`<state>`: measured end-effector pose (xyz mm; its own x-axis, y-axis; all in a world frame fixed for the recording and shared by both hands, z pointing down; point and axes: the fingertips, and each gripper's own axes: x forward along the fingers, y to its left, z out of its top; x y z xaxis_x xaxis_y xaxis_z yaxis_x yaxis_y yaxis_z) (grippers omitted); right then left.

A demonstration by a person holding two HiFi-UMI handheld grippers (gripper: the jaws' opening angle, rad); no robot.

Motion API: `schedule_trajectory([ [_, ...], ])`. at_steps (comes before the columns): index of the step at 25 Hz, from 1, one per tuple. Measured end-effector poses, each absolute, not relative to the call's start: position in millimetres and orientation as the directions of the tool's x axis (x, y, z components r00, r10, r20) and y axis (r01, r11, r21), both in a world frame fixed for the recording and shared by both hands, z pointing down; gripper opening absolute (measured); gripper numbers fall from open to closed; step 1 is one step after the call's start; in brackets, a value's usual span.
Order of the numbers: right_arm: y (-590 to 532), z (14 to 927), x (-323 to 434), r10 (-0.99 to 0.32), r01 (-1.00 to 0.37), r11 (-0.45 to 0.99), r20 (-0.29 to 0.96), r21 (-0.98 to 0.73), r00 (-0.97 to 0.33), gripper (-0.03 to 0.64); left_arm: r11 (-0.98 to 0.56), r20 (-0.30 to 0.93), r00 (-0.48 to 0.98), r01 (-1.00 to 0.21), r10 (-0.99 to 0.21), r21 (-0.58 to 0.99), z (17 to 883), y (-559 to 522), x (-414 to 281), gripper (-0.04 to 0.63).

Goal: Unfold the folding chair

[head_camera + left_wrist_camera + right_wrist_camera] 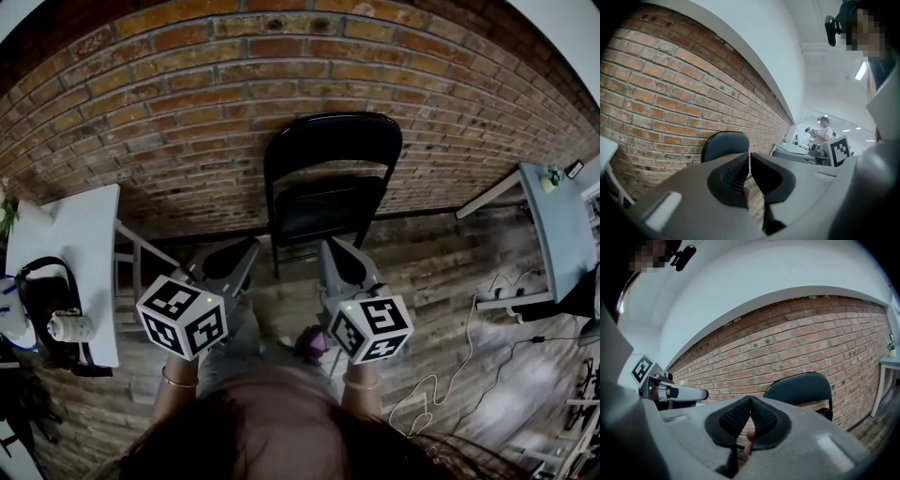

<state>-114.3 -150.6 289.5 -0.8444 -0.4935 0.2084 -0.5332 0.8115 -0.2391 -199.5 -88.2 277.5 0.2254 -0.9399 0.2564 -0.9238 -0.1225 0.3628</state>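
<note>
A black folding chair (330, 150) stands against the brick wall, its seat (326, 210) tipped up near the frame. My left gripper (247, 247) and right gripper (330, 247) are held side by side short of the chair, both pointing at it and touching nothing. In the left gripper view the chair's backrest (725, 142) rises just beyond my left gripper (749, 157), whose jaws stand shut but for a hairline slit, with nothing between them. In the right gripper view the backrest (802, 386) sits right of my right gripper (750, 399), which is shut and empty.
A white table (86, 234) with black headphones (41, 298) stands at the left. A pale blue table (559, 234) is at the right, with a power strip (506, 296) and cables (467, 367) on the wooden floor. A person (824, 132) stands far off.
</note>
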Motion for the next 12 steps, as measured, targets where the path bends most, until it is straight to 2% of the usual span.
schedule_trajectory([
  [12,-215,305,-134,-0.561,-0.609,0.745,0.239,-0.270,-0.792,-0.003,-0.161,0.283,0.266,-0.925,-0.922,0.345,281,-160,-246,0.028],
])
